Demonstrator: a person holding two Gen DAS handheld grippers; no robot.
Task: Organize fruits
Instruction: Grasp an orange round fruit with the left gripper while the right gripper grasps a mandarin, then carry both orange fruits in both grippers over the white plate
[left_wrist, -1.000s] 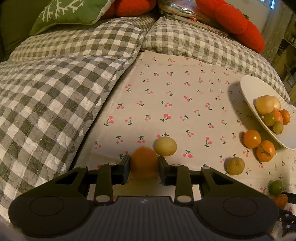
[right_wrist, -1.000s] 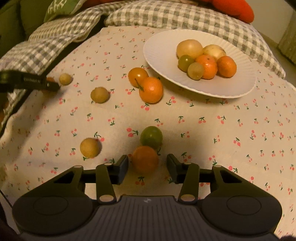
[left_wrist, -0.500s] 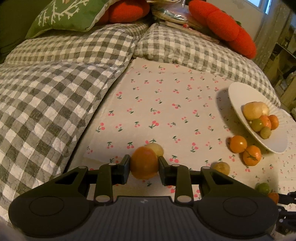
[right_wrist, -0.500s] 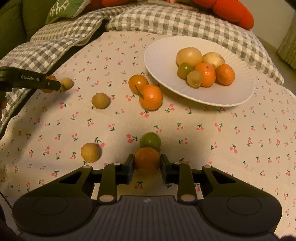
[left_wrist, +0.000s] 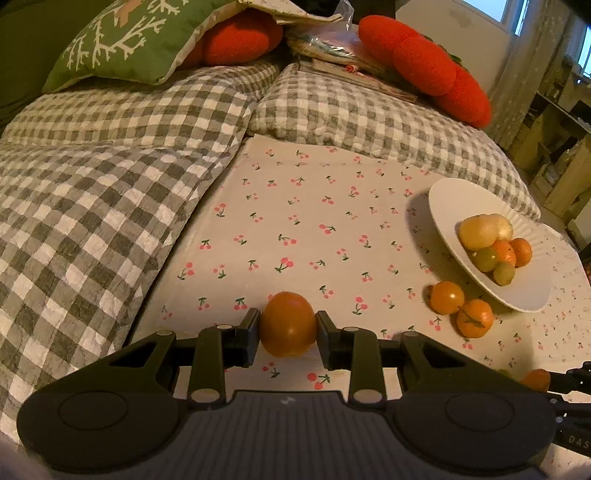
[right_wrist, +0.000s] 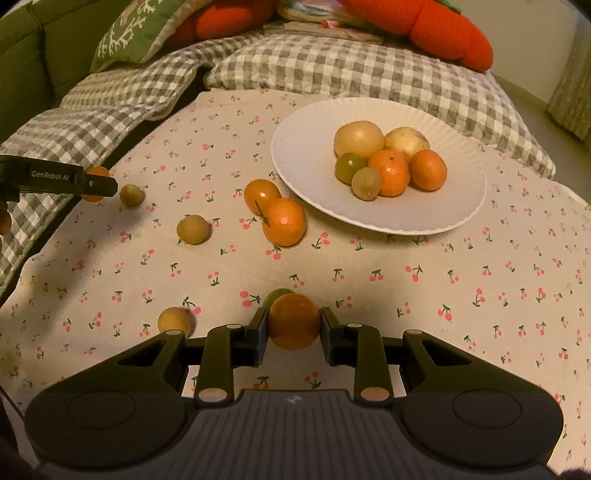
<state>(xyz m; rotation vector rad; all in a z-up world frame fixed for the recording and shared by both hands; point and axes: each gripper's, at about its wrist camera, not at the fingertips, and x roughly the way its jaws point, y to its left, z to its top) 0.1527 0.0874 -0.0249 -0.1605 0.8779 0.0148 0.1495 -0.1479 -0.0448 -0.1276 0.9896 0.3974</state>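
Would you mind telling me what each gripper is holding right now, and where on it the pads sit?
Each holds an orange fruit across its widest sides: left gripper on one fruit, right gripper on another.

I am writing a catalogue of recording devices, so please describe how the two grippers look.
Both look the same. The left gripper and the right gripper are matte black plastic, with two flat fingers on jointed links with pale round pins, two round discs and a ribbed grey body bearing a small white mark. From the right wrist view, the left gripper's side reads "GenRobot.AI" in white.
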